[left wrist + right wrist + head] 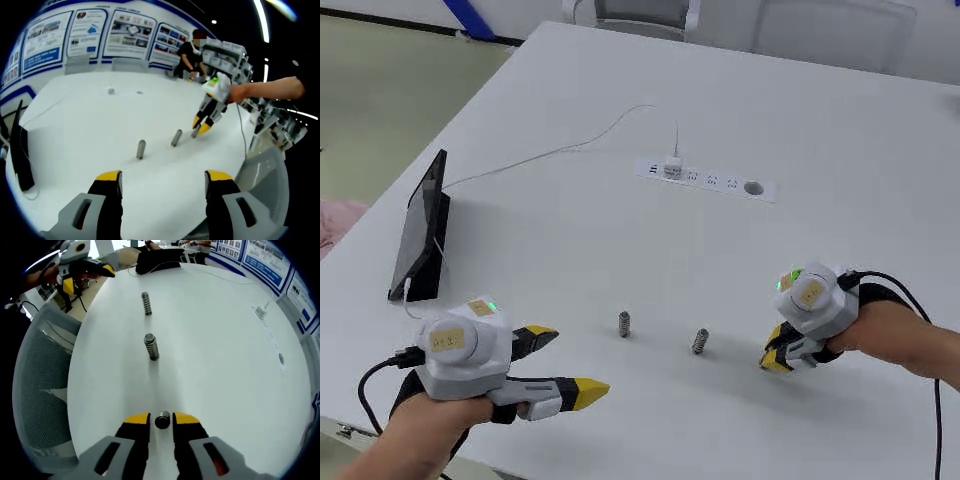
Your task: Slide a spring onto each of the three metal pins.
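Left gripper point(570, 362) sits near the front left corner of the white worktop point(620, 250), jaws wide apart with nothing between them, yellow tips clear of the surface. Two upright pins already wearing springs stand mid-worktop: spring-covered pin point(625, 323) on the left and second spring-covered pin point(700, 341) just to its right, apart from each other. Right gripper point(776, 362) is beyond them toward the right edge, tips down at the surface. In the right gripper view its jaws are narrow, closed in on both sides of the third pin point(162, 421); spring on it or not, cannot tell. Tablet point(420, 240) stands by the left edge, power strip point(705, 178) lies toward the far edge
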Available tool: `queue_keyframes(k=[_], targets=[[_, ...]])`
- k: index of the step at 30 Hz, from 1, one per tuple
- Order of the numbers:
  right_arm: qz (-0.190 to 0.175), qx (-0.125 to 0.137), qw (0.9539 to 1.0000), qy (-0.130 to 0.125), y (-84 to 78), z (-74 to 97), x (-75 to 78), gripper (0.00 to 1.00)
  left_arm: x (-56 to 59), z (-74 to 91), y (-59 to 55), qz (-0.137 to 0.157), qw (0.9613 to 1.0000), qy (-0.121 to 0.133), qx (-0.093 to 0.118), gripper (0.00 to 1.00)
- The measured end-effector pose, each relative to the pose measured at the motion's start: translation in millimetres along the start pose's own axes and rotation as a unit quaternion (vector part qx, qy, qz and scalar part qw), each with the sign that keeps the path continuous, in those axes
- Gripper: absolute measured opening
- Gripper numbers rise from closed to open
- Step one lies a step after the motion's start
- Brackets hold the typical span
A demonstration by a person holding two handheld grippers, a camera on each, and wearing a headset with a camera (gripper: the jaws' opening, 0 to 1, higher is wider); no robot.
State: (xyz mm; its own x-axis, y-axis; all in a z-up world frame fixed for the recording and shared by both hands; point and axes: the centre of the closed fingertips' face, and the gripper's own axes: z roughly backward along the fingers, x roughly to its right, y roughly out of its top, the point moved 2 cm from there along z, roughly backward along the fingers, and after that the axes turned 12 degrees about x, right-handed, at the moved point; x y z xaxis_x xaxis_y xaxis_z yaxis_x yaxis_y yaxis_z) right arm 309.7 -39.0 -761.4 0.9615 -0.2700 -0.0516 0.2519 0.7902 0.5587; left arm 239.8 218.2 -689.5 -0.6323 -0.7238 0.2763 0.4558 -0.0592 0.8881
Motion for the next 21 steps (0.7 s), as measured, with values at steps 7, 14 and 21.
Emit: queue_keyframes(k=[7, 14, 21], targets=[[-0.02, 0.019, 0.9994, -0.021, -1.0, 9.8, 0.1, 0.31, 3.6, -2.5, 3.1, 0.0, 1.0, -0.004, 0.003, 0.68], [-0.071, 0.05, 0.9951, -0.048, -8.1, 18.2, -1.0, 0.36, 4.7, -5.3, 3.2, 0.0, 0.9999, -0.011, 0.005, 0.68], [-0.138, 0.1, 0.9823, -0.077, -8.1, 25.0, 2.1, 0.37, 6.6, -7.1, 4.6, -0.002, 0.9998, -0.017, 0.005, 0.68]])
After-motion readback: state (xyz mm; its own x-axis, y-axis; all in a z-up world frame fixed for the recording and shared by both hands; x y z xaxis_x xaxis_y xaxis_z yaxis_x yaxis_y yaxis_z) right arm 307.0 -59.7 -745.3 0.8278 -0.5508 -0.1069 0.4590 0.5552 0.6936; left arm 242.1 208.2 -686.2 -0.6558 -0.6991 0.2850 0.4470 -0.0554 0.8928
